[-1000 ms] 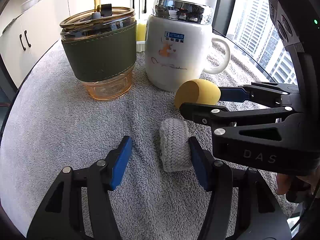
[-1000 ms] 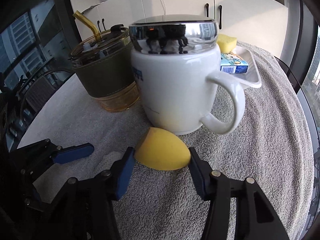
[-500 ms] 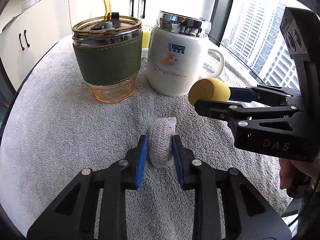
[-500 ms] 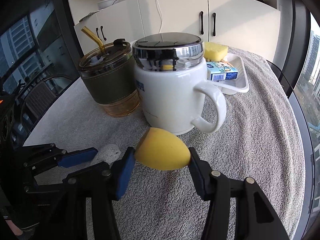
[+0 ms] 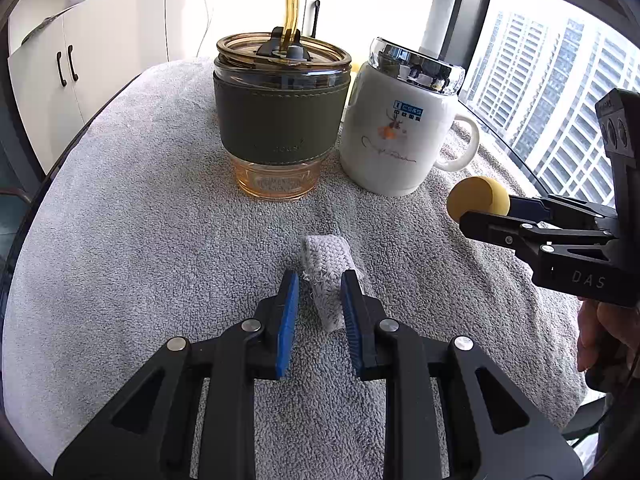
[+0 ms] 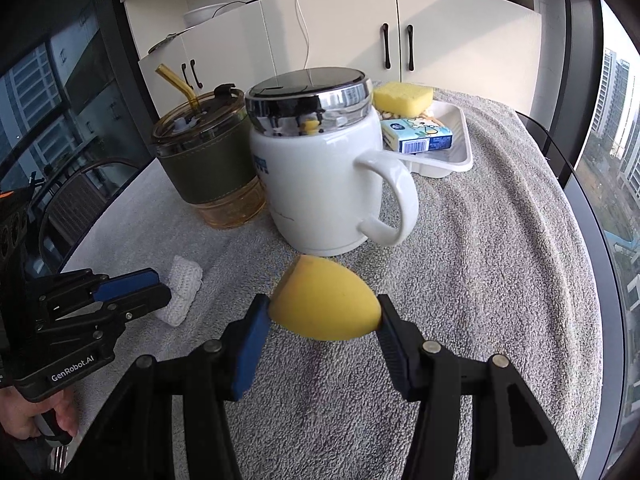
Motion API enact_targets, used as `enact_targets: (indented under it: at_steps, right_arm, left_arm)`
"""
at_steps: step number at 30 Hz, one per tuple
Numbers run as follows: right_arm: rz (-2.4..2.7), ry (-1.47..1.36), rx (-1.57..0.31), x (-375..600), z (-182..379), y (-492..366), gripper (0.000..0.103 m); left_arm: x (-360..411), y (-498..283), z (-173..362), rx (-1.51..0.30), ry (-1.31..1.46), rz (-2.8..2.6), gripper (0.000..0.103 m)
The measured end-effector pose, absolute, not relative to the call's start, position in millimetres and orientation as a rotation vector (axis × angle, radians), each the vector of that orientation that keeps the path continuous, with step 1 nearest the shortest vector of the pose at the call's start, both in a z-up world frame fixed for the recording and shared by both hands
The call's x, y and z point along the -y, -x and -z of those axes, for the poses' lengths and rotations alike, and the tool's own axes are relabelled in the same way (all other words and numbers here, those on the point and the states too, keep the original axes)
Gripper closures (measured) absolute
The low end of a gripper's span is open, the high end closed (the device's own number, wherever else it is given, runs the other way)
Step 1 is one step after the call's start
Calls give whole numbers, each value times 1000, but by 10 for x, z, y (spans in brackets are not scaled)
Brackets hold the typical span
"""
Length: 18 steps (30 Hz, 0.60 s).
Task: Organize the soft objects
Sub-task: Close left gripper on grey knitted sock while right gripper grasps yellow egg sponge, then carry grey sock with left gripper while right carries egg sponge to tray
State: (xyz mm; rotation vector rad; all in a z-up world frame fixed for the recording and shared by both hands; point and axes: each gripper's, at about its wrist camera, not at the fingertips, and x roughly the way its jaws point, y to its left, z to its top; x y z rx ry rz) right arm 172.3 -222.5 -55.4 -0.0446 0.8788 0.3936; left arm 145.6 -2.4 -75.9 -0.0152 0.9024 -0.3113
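My left gripper (image 5: 319, 292) is shut on a small white knitted pad (image 5: 328, 264), squeezed between its blue pads and lifted a little off the grey towel (image 5: 132, 220). The pad also shows in the right wrist view (image 6: 182, 290), held by the left gripper (image 6: 156, 284). My right gripper (image 6: 322, 312) is shut on a yellow egg-shaped makeup sponge (image 6: 324, 306) and holds it above the towel, in front of the white mug. In the left wrist view the sponge (image 5: 476, 198) and right gripper (image 5: 492, 212) are at the right.
A white mug (image 6: 320, 184) with a chrome lid and an amber tumbler (image 6: 208, 168) with a green sleeve and straw stand mid-table. Behind them a white tray (image 6: 452, 160) holds a yellow sponge block (image 6: 404, 98) and a tissue pack (image 6: 416, 138). White cabinets stand beyond.
My left gripper closed on the knitted pad and lifted it. My right gripper, holding the yellow sponge, rose and drew back from the mug.
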Motion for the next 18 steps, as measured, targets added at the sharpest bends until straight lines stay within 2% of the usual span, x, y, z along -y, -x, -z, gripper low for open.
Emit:
enact_targets:
  at_steps: [5, 8, 13, 18]
  right_arm:
    - [-397, 45, -877, 2164, 543, -1727, 47]
    - [-400, 45, -873, 2146, 529, -1726, 47]
    - [-402, 36, -873, 2134, 543, -1732, 47]
    - [-401, 28, -873, 2190, 567, -1718, 47]
  left_arm:
    - [147, -1501, 754, -918, 11, 336, 81]
    - [178, -1551, 813, -937, 13, 342, 77]
    - [247, -1559, 870, -936, 4, 350, 77]
    - [266, -1552, 878, -928, -2, 353, 83]
